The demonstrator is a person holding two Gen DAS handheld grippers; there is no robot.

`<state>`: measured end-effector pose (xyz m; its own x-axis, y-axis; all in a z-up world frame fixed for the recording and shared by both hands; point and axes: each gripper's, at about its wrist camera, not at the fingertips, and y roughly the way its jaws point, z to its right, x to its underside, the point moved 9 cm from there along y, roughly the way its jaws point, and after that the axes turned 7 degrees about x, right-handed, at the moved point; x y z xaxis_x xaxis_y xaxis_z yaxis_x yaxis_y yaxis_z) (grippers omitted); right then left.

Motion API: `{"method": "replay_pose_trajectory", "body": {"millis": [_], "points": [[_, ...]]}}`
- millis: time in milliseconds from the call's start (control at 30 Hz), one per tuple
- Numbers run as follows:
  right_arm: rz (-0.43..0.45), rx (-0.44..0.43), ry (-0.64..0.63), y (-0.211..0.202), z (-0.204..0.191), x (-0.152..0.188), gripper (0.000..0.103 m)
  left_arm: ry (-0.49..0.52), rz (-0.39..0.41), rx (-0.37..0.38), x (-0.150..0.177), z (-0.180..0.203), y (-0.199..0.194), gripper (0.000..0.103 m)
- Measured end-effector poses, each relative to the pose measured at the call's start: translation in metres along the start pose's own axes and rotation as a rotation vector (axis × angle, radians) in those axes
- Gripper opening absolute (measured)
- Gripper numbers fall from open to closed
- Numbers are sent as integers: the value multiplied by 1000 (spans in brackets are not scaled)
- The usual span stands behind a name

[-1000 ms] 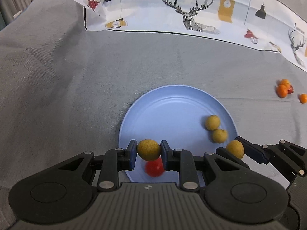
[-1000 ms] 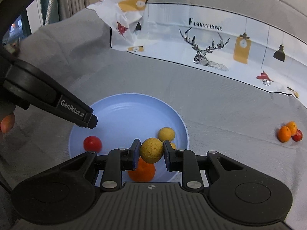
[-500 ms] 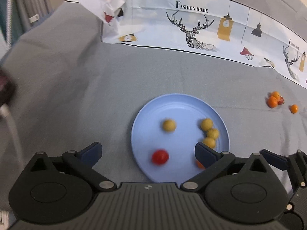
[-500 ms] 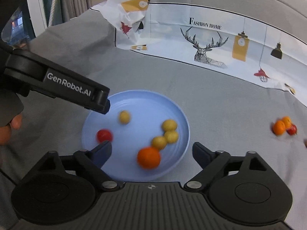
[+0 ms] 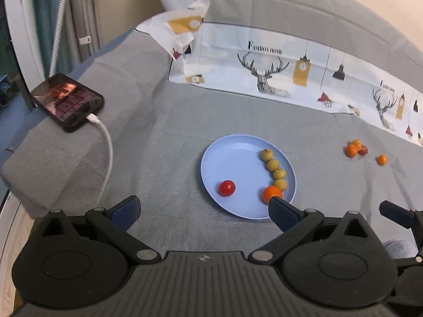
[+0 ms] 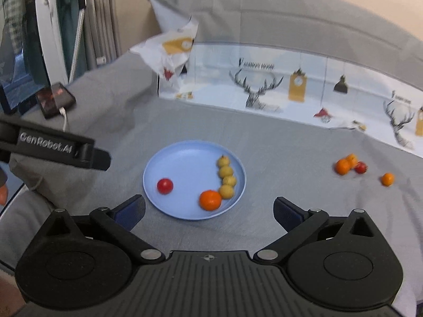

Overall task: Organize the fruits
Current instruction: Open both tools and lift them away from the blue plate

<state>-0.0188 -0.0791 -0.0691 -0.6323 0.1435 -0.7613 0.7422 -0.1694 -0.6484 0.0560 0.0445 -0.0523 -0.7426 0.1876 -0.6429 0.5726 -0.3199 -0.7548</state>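
Where grey cloth (image 5: pixel 164 137) spreads, blue plate (image 5: pixel 232 153), printed sheet (image 5: pixel 304 60).

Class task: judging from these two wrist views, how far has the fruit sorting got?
Done: the blue plate holds four yellow fruits, one orange and a red fruit. In hand: nothing; the left gripper and right gripper both stand open, empty, their jaws just opened. Left: the loose cluster and a lone small orange on the grey cloth.

"GenRobot.AI" marks the left claw (image 6: pixel 101 158); cloth (image 5: pixel 264 60) reads "Fashion Home".
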Motion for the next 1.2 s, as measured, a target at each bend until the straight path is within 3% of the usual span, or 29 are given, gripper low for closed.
{"method": "replay_pose_trajectory", "body": {"millis": [567,1200], "points": [[159,37,-1,-79,5,4,102,46,116,-10,24,16,-63,103],[151,40,15,-81,4,8,102,63,102,-4,26,18,-59,103]]}}
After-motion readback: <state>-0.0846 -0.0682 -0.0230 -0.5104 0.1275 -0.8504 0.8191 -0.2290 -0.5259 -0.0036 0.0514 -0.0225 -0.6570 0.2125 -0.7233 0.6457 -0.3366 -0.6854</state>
